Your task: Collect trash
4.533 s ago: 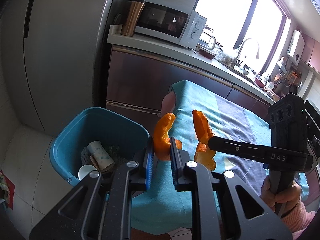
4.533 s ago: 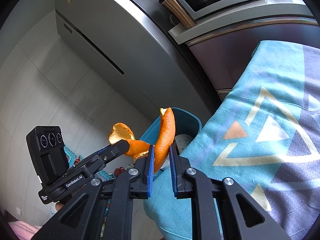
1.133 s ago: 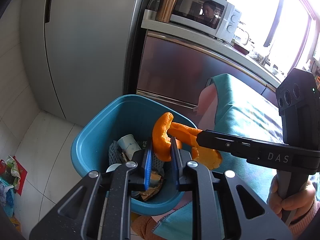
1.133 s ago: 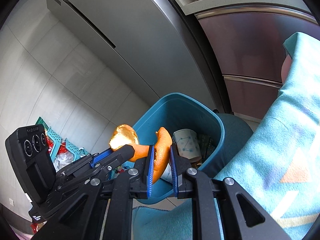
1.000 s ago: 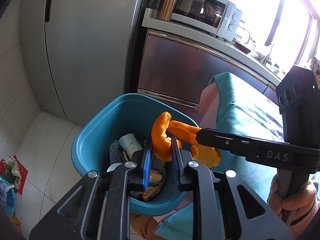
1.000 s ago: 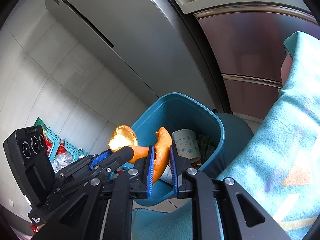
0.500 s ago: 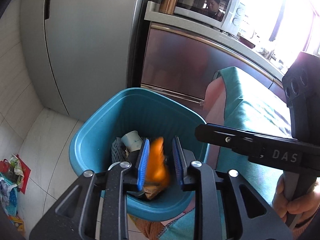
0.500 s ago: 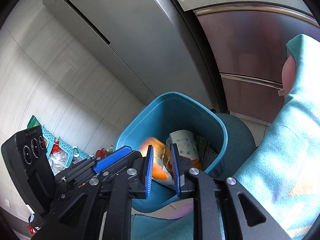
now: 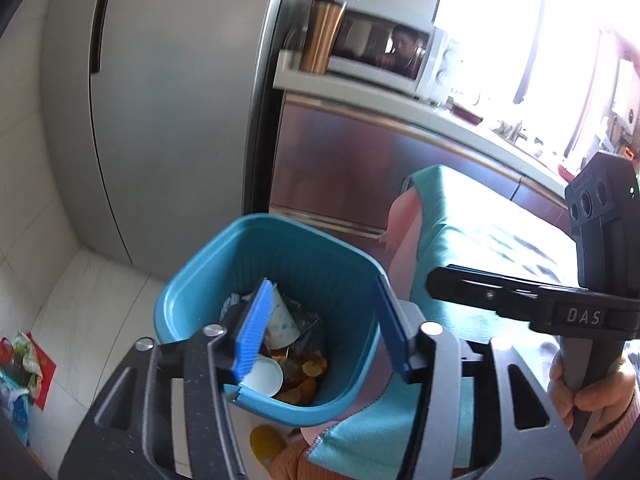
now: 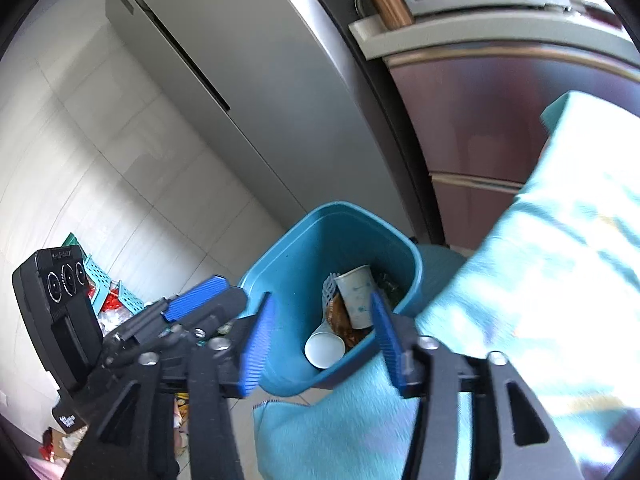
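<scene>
Orange peels [image 9: 310,368] dropped into blue bin [image 9: 192,280] beside fridge [image 9: 168,100], tiled floor [image 9: 80,300].

My two grippers, left [image 9: 322,328] and right [image 10: 320,334], are black with ribbed bright-blue pads, and the bin [image 9: 192,280] at the centre of the frame is teal-blue, ribbed inside. In it lie white paper cups [image 10: 356,292] speckled with pale blue, and orange peel [image 9: 314,368] among brownish scraps. At the right the cloth [image 10: 540,280] is turquoise with pale shapes, the fridge [image 9: 160,100] at upper left is plain grey, and the cabinet [image 9: 360,168] is glossy reddish-brown.
</scene>
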The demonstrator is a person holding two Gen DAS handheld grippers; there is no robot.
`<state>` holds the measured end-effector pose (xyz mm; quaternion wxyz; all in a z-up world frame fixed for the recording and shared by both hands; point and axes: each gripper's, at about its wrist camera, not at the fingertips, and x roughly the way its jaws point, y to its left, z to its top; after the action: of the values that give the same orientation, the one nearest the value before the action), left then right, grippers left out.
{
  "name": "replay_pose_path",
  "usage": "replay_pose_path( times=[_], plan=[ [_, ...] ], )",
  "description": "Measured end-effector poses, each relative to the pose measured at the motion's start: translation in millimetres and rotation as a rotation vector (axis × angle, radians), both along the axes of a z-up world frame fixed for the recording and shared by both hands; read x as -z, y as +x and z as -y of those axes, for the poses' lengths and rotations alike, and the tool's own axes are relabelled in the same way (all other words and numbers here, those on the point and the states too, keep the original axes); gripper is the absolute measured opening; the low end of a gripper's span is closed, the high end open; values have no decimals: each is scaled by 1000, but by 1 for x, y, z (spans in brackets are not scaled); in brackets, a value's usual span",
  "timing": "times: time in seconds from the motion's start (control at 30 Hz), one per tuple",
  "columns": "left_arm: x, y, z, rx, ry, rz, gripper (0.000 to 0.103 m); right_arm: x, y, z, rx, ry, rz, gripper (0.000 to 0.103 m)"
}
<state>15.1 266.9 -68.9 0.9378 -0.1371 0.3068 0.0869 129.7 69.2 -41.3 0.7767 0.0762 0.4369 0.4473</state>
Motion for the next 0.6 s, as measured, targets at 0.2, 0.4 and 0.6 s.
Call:
replay_pose_path(
  times=[0.2, 0.4, 0.6],
  plan=[
    [-22, -27, 24, 24, 69, 103, 91, -18, -24, 44, 81, 3, 138, 83],
    [-38, -47, 60, 38, 127, 213, 98, -28, -53, 91, 210, -31, 292, 96],
    [-48, -58, 99, 58, 160, 273, 98, -34, -90, 133, 363, -81, 445, 96]
  ],
)
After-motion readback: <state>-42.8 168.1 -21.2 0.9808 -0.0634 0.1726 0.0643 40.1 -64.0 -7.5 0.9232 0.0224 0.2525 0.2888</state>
